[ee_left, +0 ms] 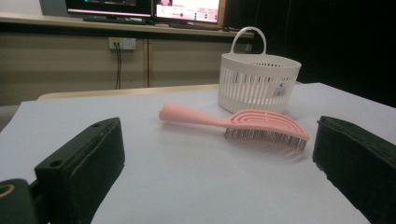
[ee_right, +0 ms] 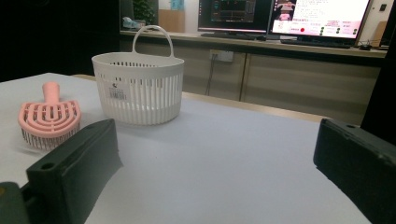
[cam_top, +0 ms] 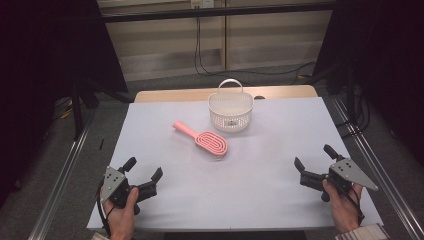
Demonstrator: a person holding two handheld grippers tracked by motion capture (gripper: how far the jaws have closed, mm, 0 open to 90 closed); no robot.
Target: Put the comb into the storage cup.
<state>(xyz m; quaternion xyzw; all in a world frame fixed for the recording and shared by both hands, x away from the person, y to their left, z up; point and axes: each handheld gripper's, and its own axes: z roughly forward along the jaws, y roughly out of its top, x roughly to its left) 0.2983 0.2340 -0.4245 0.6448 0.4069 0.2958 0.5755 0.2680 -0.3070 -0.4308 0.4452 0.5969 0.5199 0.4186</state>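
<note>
pink hairbrush waits by the basket, both claws wide and empty

the pink hairbrush lies bristles-down near the middle of the counter, its handle pointing toward the far left and its vented oval head toward the near right. just beyond the head, close but apart from it as far as the high view tells, stands the white slotted basket with its loop handle upright; what can be seen of its inside looks empty. a white sheet covers the counter, with a strip of wood showing at the far edge.

the left claw sits low at the near left corner, jaws spread wide, holding nothing; in the left gripper view the brush sits between them but well ahead. the right claw rests at the near right, equally wide open and empty, aimed toward the basket.

this looks like the very start: nothing grasped, both hands parked well away from the brush. the likely job is putting the brush into the basket. the next move calls for one claw, probably the left, to travel forward, line its jaws across the narrow handle, and close there rather than on the broad head.
</note>
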